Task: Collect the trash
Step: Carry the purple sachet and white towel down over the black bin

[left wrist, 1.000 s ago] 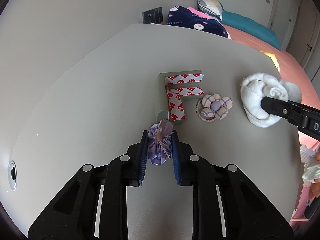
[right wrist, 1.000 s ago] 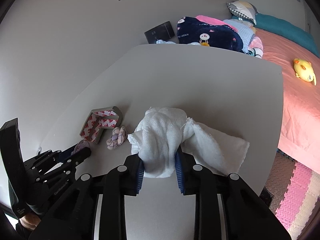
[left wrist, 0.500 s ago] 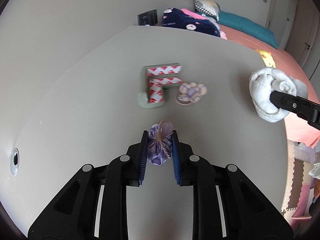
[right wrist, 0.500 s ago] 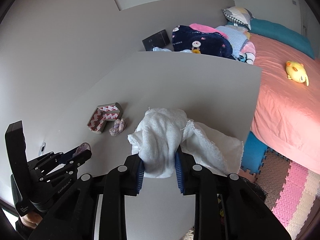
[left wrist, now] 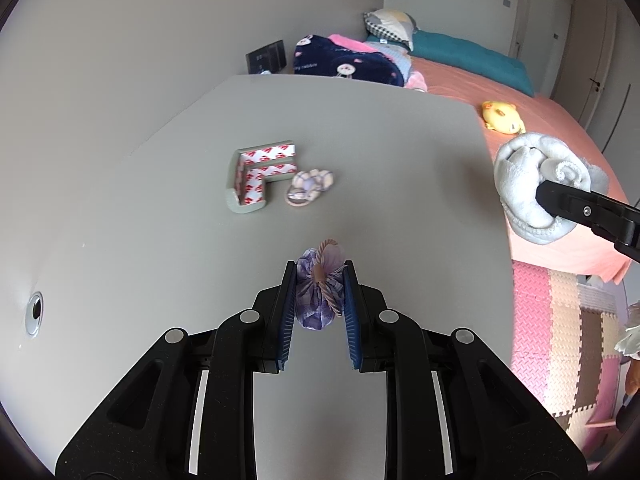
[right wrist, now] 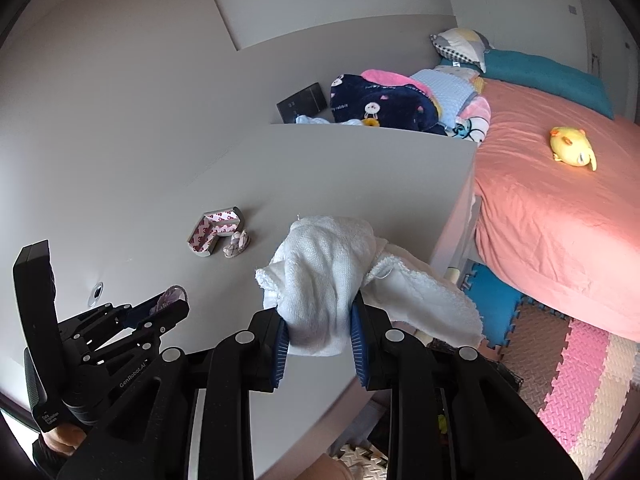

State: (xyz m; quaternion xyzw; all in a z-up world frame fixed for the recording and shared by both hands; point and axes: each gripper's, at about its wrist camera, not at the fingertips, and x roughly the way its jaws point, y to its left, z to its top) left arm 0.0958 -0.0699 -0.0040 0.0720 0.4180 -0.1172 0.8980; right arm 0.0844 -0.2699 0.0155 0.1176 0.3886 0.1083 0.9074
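**Both grippers loaded above the grey table**

Left wrist view: your left gripper (left wrist: 320, 280) has its jaws clamped on a purple fabric scrunchie (left wrist: 319, 295), held clear above the grey table (left wrist: 160, 240). The scrunchie's long axis runs along the fingers, its tan cord loop pointing away from you toward the far edge of the table. Beyond it on the table lie an L-shaped grey corner guard (left wrist: 256, 178) with red-and-white backing, and touching its right side, a small pale checked scrunchie (left wrist: 310, 184). Only this view shows the metal grommet (left wrist: 34, 312) near the table's left edge clearly. At the table's right edge your right gripper's finger presses into a rolled white cloth (left wrist: 528, 184). Past the table, a yellow plush toy (left wrist: 502, 117) lies on the pink bed (left wrist: 560, 120).

Right wrist view: your right gripper (right wrist: 318, 320) has its jaws squeezed on the white cloth (right wrist: 324, 272), bunched upright between the pads, with a loose flap trailing right, over the table's right edge. Only here do you see that flap, the foam floor mats (right wrist: 580, 352) below the table's edge and the folded blankets (right wrist: 384, 100) behind the table. The cloth hides part of the table's near right side. To its left, your left gripper (right wrist: 176, 300) shows side-on with a bit of purple at its tip. The corner guard (right wrist: 216, 230) and pale scrunchie (right wrist: 238, 242) sit mid-table, unobstructed.
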